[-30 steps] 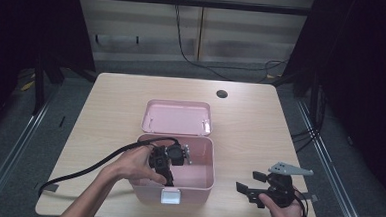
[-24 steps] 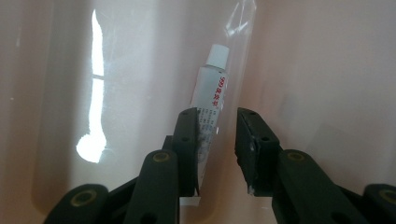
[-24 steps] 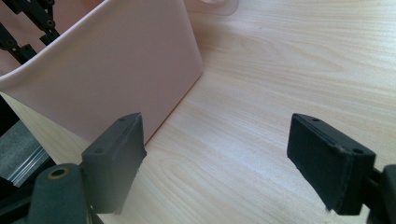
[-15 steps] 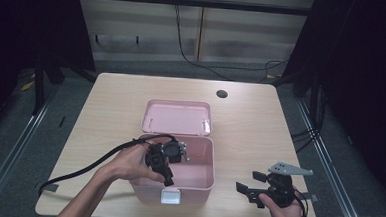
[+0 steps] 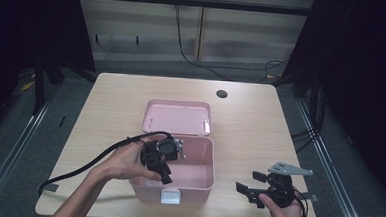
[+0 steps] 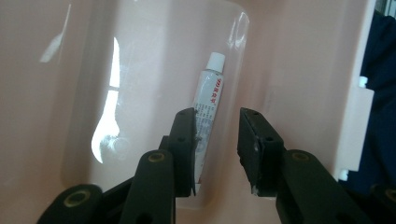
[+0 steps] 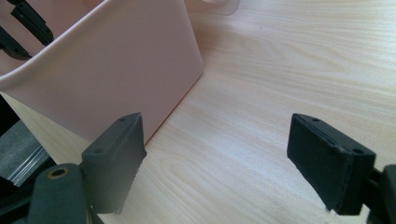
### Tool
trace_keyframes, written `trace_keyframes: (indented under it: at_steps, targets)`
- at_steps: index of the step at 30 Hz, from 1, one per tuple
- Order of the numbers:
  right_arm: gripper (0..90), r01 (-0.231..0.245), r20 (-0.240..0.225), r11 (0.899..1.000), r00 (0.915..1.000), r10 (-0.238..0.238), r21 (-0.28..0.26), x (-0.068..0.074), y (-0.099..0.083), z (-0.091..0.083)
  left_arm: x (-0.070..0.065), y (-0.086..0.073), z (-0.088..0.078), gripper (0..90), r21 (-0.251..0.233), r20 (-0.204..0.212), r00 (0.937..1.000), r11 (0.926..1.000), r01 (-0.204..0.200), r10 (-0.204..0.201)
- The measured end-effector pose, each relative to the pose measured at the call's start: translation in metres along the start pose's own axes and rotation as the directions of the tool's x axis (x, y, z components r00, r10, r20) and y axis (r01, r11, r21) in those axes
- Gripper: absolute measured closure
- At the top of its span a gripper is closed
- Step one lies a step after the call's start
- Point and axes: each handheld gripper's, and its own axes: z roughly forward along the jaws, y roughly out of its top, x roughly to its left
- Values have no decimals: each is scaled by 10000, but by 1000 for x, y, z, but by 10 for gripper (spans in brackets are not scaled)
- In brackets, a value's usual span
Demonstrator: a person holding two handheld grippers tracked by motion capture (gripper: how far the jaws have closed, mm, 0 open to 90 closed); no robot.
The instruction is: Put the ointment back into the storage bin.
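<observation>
Lying on the floor of the pink box [image 5: 197, 181], the white tube [image 6: 208, 100] sits just ahead of the left gripper [image 6: 216, 140], jaws slightly spread. This looks like the pick-up: next, straddle and pinch it. Right gripper [image 7: 224, 158] waits on the counter [image 5: 260, 127], jaws wide, right of the box.

Pink box [image 5: 197, 181], white red-lettered tube [image 6: 208, 100], pale wood-grain table [image 5: 250, 121].

- Right gripper [image 7: 215, 158], fingers [image 7: 114, 158] spread wide, hovers over the wooden table [image 7: 289, 70].
- Pink box [image 7: 107, 60] stands just beside the left finger.
</observation>
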Motion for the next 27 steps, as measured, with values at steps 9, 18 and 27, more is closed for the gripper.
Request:
trace_keyframes:
  at_steps: [9,18,27]
  targets:
    - [186,9,8,10000,10000,-9,-6,0,0,0,-4,-5,-15,663,-283,-198,9998,9996,-33,27]
    - [185,2,13,10000,10000,-2,-4,0,0,0,-11,-12,-30,653,-598,-404,9992,9982,-73,49]
    - [185,-3,7,10000,10000,3,8,0,0,0,-14,-18,-43,640,-834,-786,9968,9964,-177,112]
